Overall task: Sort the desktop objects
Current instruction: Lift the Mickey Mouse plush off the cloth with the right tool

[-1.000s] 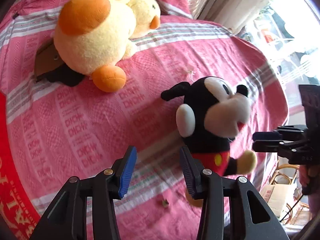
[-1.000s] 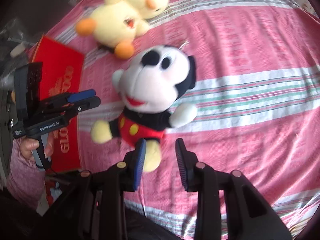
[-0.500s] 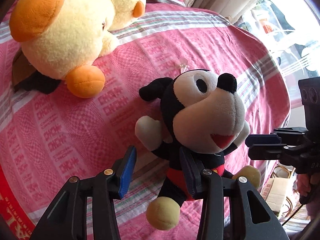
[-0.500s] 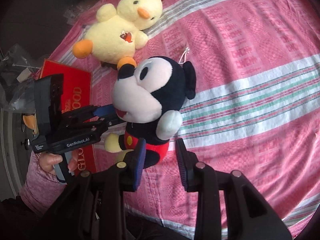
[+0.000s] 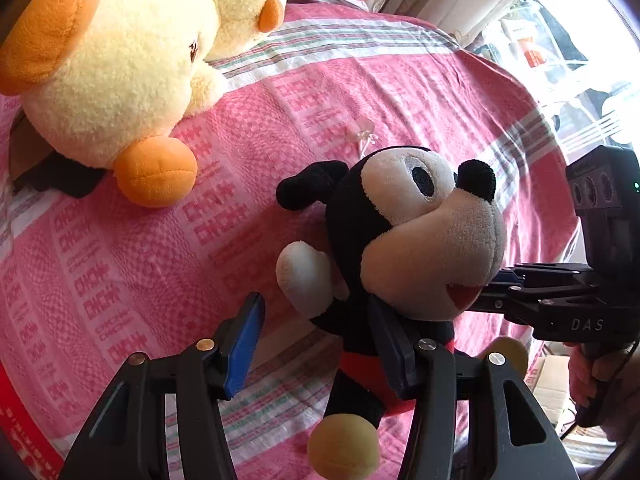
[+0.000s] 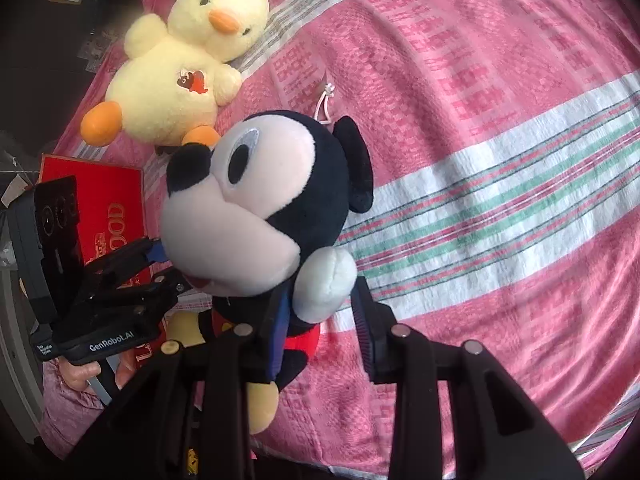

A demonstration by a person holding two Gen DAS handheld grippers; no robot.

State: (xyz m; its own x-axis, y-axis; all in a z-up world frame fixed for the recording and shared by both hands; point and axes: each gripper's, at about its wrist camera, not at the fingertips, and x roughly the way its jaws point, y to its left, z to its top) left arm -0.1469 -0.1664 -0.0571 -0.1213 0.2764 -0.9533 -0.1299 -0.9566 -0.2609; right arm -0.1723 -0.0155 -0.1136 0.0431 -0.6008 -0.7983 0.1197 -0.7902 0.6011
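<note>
The mouse doll [image 6: 260, 216] stands mid-frame in both views on the pink striped cloth [image 6: 500, 128], between the right tongs [image 6: 320, 324] and the left tongs [image 5: 316, 340]; both sit wide apart, and whether either actually grips the doll cannot be told. The likely slip is the soft, top-heavy doll toppling or sliding out if only loose plush is pinched. Counted: one mouse doll, one yellow duck toy [image 6: 184, 68] upper left, one red box [image 6: 96, 200].
</note>
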